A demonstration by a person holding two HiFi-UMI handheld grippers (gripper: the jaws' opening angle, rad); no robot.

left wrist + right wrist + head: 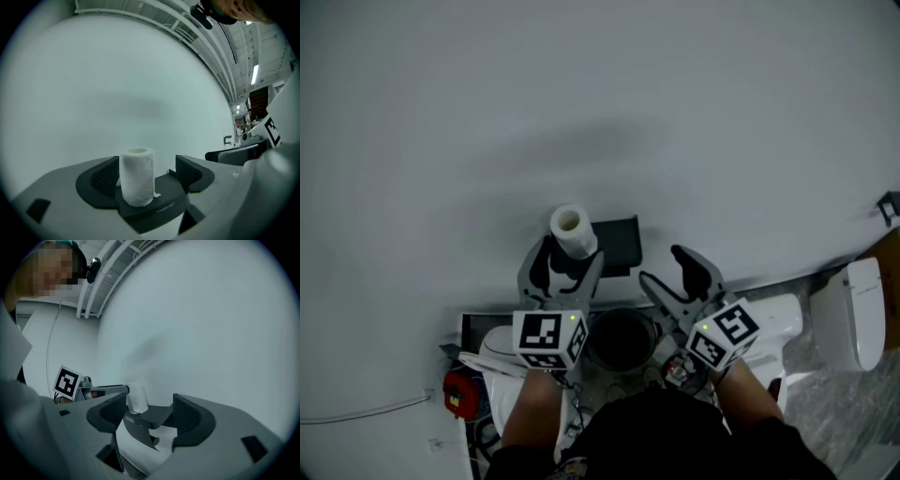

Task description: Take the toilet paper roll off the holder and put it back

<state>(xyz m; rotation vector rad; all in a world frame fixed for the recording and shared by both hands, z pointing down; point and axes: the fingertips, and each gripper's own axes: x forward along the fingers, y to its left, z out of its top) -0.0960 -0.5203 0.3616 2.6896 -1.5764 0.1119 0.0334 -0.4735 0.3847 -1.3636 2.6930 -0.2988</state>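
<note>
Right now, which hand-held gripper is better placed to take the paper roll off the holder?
Probably the left hand-held gripper: the upright paper roll on the holder lines up with its open jaws. The right hand-held gripper, open too, aims beside the roll.

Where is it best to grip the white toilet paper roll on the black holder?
Its curved sides at mid-height, coming level from the front: the white toilet paper roll stands upright on the black holder, wall behind. The open left gripper faces it.

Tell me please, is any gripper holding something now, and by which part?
Nothing is held. Both the left gripper and right gripper are open; the toilet paper roll stands on its holder.
</note>
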